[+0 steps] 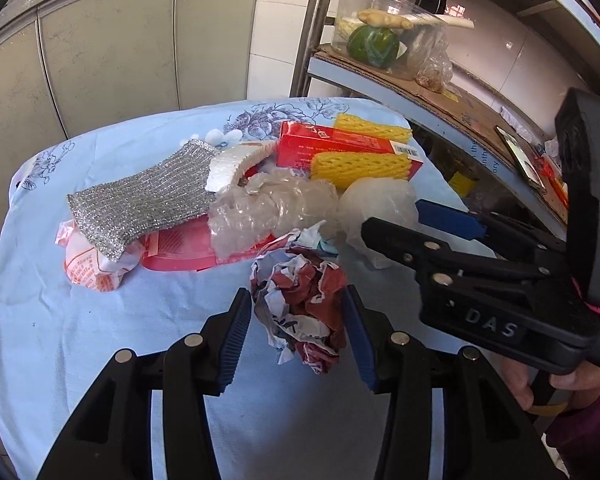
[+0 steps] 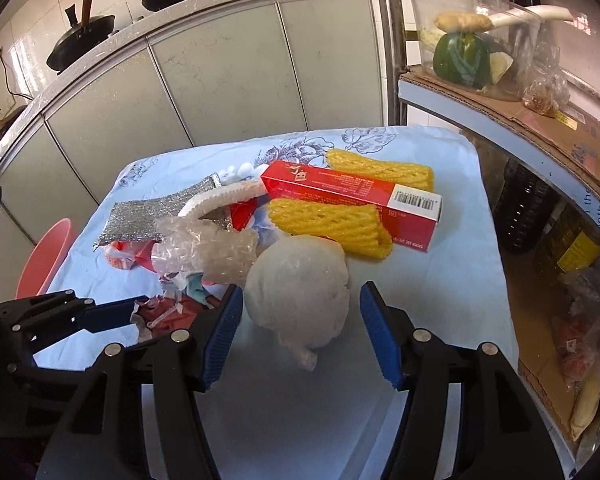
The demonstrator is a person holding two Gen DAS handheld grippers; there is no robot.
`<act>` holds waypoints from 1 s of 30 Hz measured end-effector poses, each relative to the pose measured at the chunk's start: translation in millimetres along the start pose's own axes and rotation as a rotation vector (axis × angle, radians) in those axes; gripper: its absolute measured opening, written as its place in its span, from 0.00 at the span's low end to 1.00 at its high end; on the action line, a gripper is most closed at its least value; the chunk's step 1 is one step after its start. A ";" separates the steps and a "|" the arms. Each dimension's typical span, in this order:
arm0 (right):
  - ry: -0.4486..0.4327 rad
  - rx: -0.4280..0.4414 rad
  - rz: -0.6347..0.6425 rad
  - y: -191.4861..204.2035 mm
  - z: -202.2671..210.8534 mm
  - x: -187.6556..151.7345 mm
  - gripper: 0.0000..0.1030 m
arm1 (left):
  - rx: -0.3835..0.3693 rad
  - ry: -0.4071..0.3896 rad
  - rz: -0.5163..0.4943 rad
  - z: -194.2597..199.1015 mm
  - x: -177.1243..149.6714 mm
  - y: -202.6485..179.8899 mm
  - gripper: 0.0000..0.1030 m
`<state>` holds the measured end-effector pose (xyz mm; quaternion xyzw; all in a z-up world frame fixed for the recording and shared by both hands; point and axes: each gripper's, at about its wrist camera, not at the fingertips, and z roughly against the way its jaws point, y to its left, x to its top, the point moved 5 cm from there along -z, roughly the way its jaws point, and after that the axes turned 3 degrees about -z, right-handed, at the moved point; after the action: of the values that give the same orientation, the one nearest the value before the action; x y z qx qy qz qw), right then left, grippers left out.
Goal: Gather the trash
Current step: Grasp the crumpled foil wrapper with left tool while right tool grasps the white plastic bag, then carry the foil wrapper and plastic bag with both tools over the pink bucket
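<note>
A table under a pale blue floral cloth (image 2: 452,184) carries a heap: silver scouring pad (image 1: 148,196), crumpled bubble wrap (image 1: 260,208), red carton (image 2: 352,196), two yellow foam nets (image 2: 332,220), white plastic wad (image 2: 300,284), crumpled red-and-white paper (image 1: 304,300), possibly a wrapper.

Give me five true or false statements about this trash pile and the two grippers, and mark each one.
1. The left gripper brackets the crumpled paper. True.
2. The right gripper is shut on the red box. False: it is open, its fingers on either side of the white bag, and the box lies farther back.
3. Two yellow foam nets lie by the red box. True.
4. The silver scrubber lies on the shelf. False: it lies in the pile on the blue cloth.
5. The green pepper is in the trash pile. False: it sits up on the shelf.
</note>
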<state>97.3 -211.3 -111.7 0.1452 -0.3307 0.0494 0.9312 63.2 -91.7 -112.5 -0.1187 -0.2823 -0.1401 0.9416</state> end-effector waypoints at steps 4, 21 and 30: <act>0.018 0.003 -0.020 -1.8 -8.5 -1.1 0.49 | -0.001 -0.005 -0.003 2.5 -1.7 -1.3 0.45; -0.017 -0.004 -0.033 -6.5 28.8 -18.2 0.30 | -0.012 -0.092 -0.049 31.7 -3.8 -11.1 0.17; -0.079 0.001 0.003 7.9 54.9 -15.4 0.30 | 0.021 -0.168 -0.041 62.6 -5.7 -3.5 0.17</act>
<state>50.8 -220.4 -79.0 0.1467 -0.3674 0.0454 0.9173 26.3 -74.9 -64.4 -0.1145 -0.3642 -0.1461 0.9126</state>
